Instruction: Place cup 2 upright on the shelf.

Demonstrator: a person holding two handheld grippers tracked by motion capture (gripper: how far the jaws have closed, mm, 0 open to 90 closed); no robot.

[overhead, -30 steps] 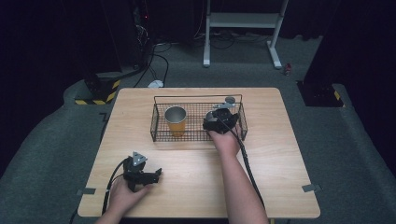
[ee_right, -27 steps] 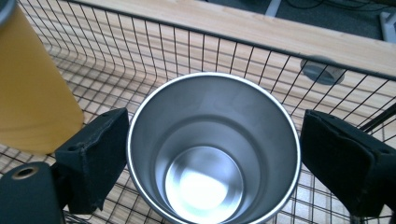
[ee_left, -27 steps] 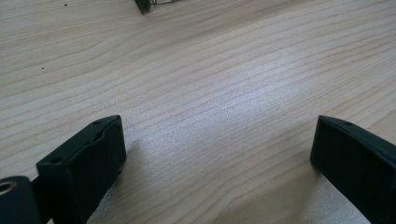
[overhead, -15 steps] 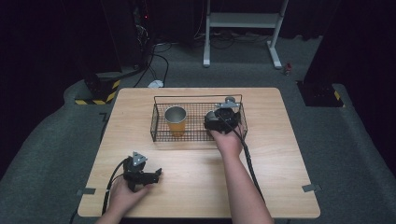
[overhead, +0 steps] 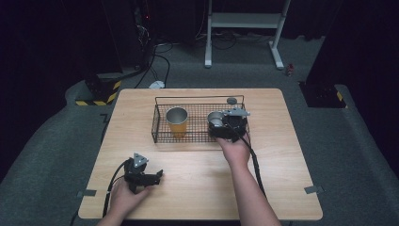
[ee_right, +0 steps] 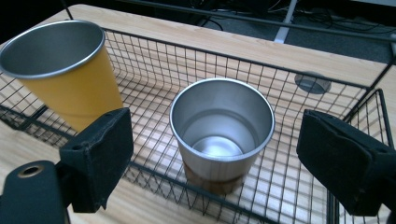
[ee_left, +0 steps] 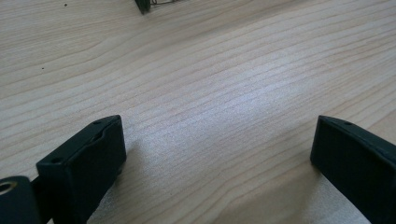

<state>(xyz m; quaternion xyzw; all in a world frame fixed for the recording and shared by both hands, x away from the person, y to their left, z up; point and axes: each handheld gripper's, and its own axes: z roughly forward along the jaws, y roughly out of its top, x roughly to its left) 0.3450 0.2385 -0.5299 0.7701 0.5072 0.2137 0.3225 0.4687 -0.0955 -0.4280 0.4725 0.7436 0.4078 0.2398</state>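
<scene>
We see the right gripper (overhead: 225,123) hovering over the right end of the black wire basket (overhead: 160,123), which sits on the far half of the light wooden table (overhead: 197,174). Its jaws stand wide apart with nothing pressed between them. In the right gripper view they flank the silver metal cup with a wooden base (ee_right: 221,133) without touching it, one jaw to each side and nearer to us than the cup. That cup stands upright on the basket's mesh floor, in the right part of the basket; in the high view we find it (overhead: 215,118) just left of the gripper's body.

At the left end of the same basket stands the yellow metal cup with a silver rim (overhead: 177,121), also upright and well apart from the silver one. A small round grey disc (overhead: 231,100) lies flush in the tabletop just beyond the basket's far right corner.

The left gripper (overhead: 149,178) rests low at the near left of the table, held by the person's left hand (overhead: 123,197). Its jaws are spread apart over bare wood, holding nothing.
</scene>
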